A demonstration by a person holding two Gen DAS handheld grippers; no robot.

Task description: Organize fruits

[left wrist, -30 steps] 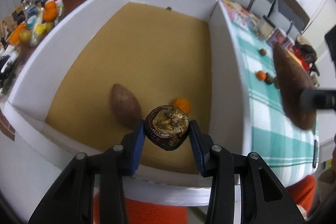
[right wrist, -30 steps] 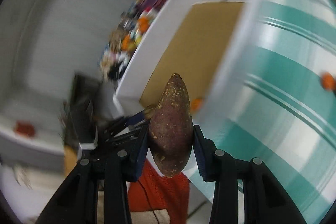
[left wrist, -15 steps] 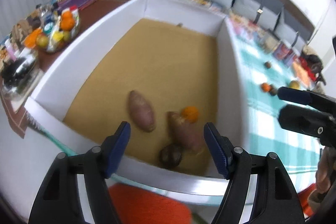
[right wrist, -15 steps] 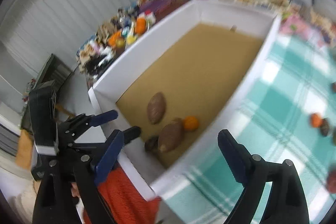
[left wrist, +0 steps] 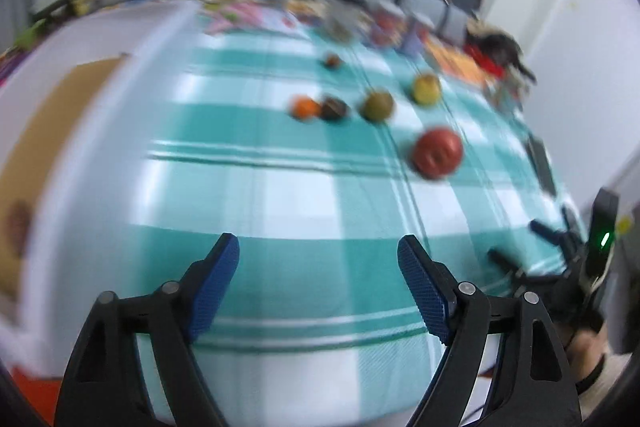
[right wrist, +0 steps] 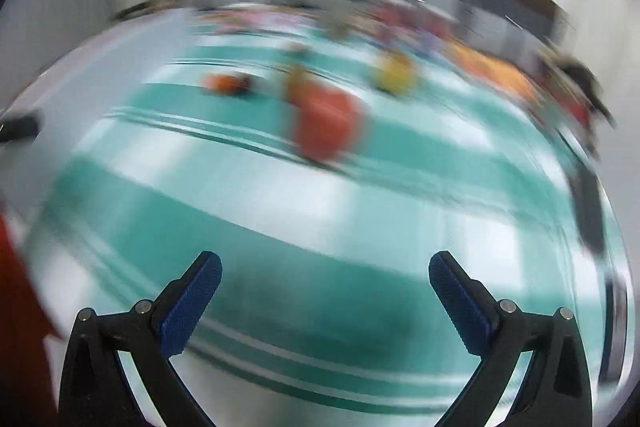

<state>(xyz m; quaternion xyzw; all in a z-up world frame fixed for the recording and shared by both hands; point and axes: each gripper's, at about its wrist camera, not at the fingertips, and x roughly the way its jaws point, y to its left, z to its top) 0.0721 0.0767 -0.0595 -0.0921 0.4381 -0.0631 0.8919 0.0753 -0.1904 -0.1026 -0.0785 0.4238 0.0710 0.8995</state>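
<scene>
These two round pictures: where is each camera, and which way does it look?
Left wrist: rides the left gripper, jaws opening, empty; looks over the checked tablecloth; a hand shows.
Right wrist: rides the right gripper, jaws opening, empty; same cloth, heavily blurred.
Shared: the red fruit and cloth.

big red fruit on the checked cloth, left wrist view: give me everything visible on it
The red fruit is round, the largest loose fruit on the cloth, with red to orange-red skin that looks smooth and dull; motion blur hides finer detail, so no stem or marks can be told. It sits alone on the teal and white checked cloth, on a teal band beside thin stripes. Nothing else touches it: the two greenish-yellow fruits lie beyond it, apart. In the right wrist view it is only a red smear.
</scene>
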